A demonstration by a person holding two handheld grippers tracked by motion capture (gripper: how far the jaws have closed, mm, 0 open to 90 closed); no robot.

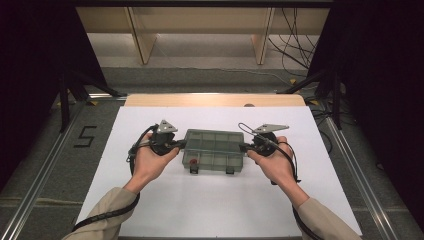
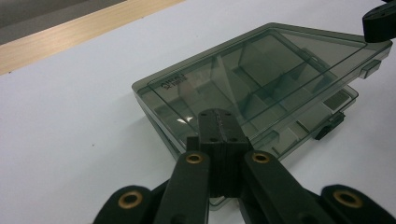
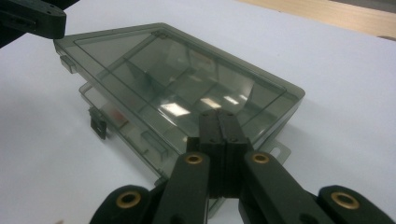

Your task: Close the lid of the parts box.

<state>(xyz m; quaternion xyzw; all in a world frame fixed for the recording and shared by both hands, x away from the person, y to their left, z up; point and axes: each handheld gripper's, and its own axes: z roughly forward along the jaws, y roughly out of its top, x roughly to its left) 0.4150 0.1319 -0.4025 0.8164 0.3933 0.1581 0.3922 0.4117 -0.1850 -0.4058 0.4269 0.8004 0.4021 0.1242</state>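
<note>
A smoky see-through compartment box (image 1: 214,147) lies in the middle of the white table top (image 1: 210,200). Its lid (image 2: 261,70) stands slightly ajar along the front, above the base with its dark latches (image 2: 330,125). Something small and red (image 1: 193,161) shows in a front left compartment. My left gripper (image 1: 182,145) is shut, tips at the box's left end over the lid edge (image 2: 218,114). My right gripper (image 1: 243,147) is shut at the right end, tips likewise over the lid (image 3: 218,114). I see nothing between either pair of jaws.
A wooden strip (image 1: 215,100) runs along the table's far edge. Metal rails (image 1: 45,165) flank the table. A "5" mark (image 1: 85,136) is on the floor at left. Stand legs (image 1: 70,92) and cables (image 1: 295,45) lie beyond the table.
</note>
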